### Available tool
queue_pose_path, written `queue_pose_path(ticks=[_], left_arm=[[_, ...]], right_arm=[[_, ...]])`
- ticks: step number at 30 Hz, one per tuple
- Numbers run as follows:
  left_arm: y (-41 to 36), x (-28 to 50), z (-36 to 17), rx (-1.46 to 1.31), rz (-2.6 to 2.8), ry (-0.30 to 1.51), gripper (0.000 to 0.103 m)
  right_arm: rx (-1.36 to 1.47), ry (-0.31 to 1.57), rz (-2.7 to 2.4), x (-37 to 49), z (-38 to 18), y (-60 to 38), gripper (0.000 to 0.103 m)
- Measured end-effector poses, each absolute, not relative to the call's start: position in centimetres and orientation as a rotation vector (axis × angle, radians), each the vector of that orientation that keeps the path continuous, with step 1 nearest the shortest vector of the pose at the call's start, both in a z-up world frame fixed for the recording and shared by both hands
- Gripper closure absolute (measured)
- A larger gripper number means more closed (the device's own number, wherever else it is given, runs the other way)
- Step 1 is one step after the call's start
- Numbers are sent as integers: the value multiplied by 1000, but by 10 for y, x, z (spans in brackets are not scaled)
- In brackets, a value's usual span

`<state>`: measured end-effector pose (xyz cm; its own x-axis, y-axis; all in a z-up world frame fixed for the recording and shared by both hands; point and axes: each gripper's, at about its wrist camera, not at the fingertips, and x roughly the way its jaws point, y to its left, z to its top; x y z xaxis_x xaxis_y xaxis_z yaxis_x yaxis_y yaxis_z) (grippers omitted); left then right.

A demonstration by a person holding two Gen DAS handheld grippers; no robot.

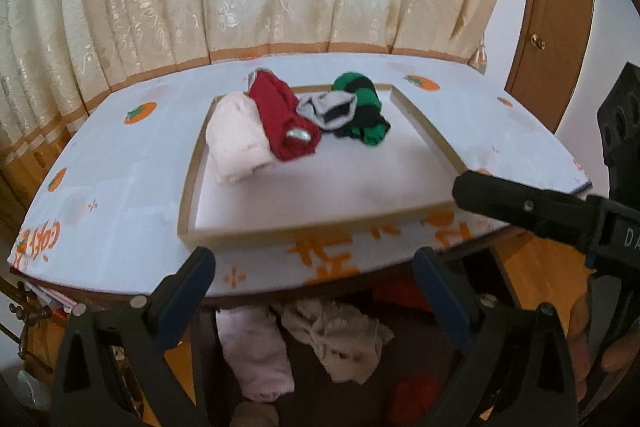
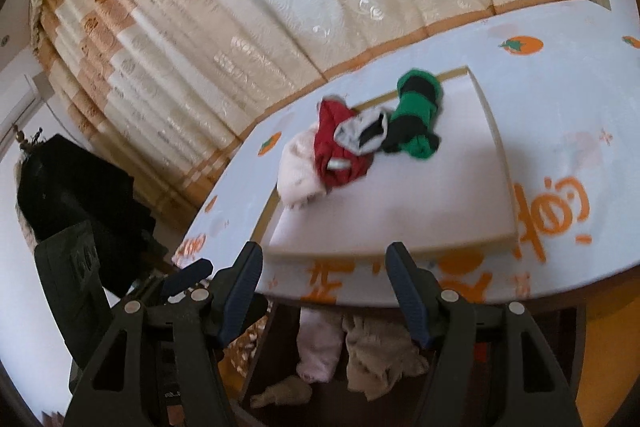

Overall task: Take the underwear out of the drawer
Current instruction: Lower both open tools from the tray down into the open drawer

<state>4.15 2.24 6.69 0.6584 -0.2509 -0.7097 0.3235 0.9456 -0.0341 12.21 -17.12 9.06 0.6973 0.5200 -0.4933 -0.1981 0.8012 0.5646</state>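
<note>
Left hand-held gripper [image 1: 314, 263] and right hand-held gripper [image 2: 324, 261]: both released, jaws apart, nothing between them, hovering above the open dark wooden drawer [image 1: 400, 371]. Drawer holds pale pink underwear [image 1: 256, 359] beside beige crumpled underwear [image 1: 340, 339]. On worktop [image 1: 120, 187], shallow wood-rimmed white tray [image 1: 320, 231] w/ white, red, grey and green-black rolled garments.

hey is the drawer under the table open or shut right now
Open. The drawer sits pulled out below the table edge, with a pink garment and a beige garment exposed inside.
</note>
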Motion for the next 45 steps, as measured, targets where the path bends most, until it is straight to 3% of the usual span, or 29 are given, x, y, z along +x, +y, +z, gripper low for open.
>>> queue_pose_path(ticks=[29, 45], left_arm=[[35, -21, 2, 152, -262, 861, 2], [78, -29, -35, 246, -235, 985, 2]], right_arm=[[431, 773, 421, 46, 27, -154, 36], [289, 965, 453, 34, -15, -152, 36]])
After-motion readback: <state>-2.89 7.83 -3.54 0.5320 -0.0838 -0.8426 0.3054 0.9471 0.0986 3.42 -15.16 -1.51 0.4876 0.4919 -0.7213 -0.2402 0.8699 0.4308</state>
